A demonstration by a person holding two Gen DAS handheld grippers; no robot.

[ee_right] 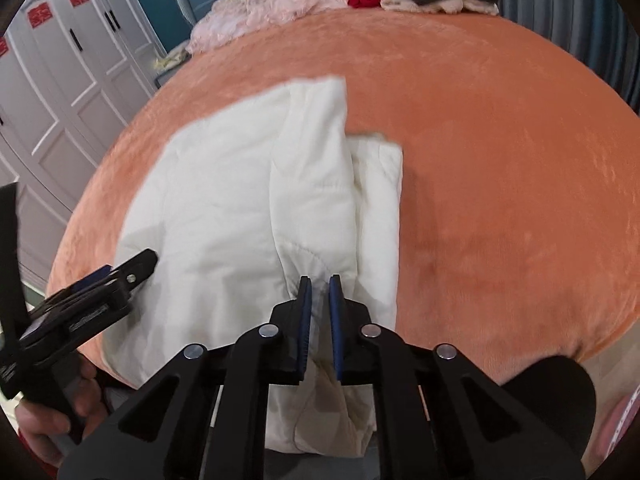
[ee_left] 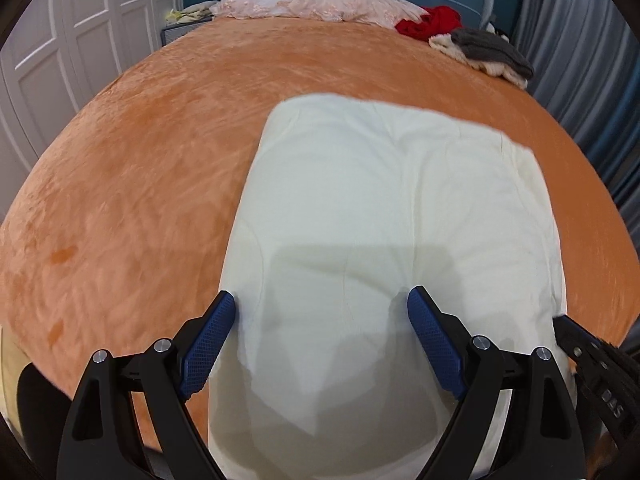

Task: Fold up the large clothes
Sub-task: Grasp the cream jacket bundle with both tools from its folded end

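A large cream-white padded garment [ee_left: 384,208] lies folded into a rough rectangle on the orange bedspread [ee_left: 140,152], its near end hanging over the bed's front edge. My left gripper [ee_left: 320,308] is open, its blue pads hovering above the garment's near left part. My right gripper [ee_right: 320,292] is nearly closed on a fold of the garment [ee_right: 248,184] at its near right edge. The left gripper also shows in the right wrist view [ee_right: 120,272], and the right gripper's tip shows at the left wrist view's right edge [ee_left: 576,340].
A pink crumpled blanket [ee_left: 312,0] lies at the head of the bed. A red cloth [ee_left: 432,20] and a grey and cream pile [ee_left: 488,50] sit at the far right corner. White wardrobe doors [ee_left: 72,40] stand left, grey curtains [ee_left: 580,60] right.
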